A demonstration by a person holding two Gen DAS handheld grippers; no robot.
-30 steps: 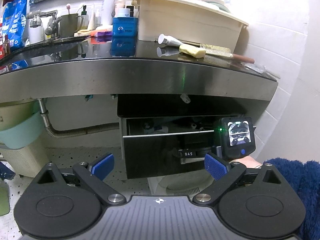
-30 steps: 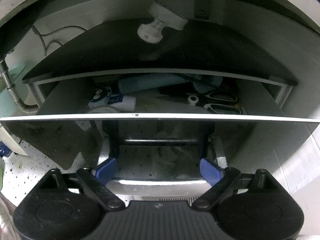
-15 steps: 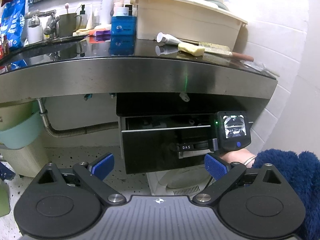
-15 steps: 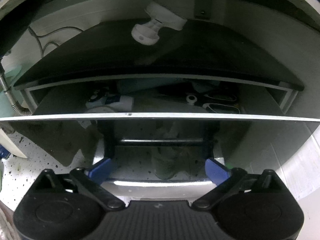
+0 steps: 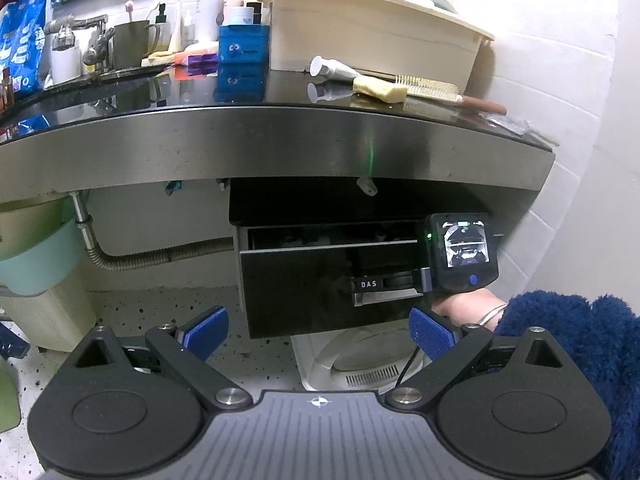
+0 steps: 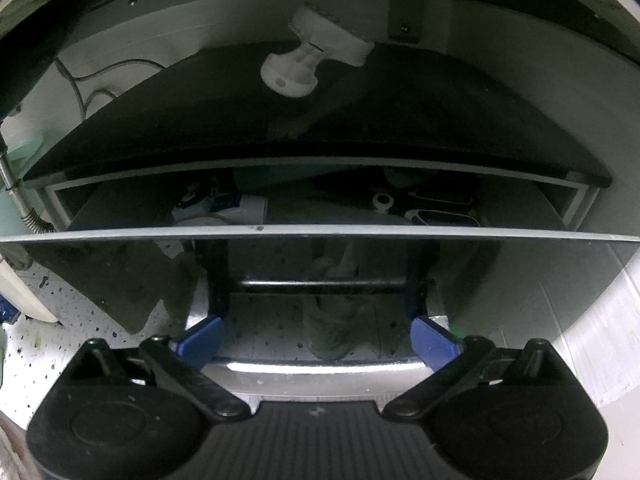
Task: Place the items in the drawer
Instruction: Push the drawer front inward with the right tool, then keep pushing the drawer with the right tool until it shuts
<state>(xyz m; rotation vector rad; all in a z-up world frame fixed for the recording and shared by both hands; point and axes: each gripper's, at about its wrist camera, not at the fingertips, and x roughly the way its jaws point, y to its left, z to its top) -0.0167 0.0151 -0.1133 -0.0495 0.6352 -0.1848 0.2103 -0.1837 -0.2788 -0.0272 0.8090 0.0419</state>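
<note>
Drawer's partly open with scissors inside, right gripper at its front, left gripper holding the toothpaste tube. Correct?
Not quite. The left gripper is open and holds nothing; the left wrist view shows the toothpaste tube lying on the countertop. The rest stands: drawer partly open, scissors inside, right gripper at its front.

Drawer [image 6: 320,236]: open by a narrow slot only, across the middle of my right wrist view. Overhead, the dark cabinet top [image 6: 320,120] hangs low over the slot, with a white knob-like fitting [image 6: 296,70] jutting down at upper centre.

Slot contents: scissors [image 6: 436,208] at right, a white tube [image 6: 224,210] at left; a bare strip of floor lies between them.

My left gripper [image 5: 318,332]: fingers spread, open air in front. My right gripper [image 5: 460,256] stands at the drawer front's right end in the left wrist view.
</note>
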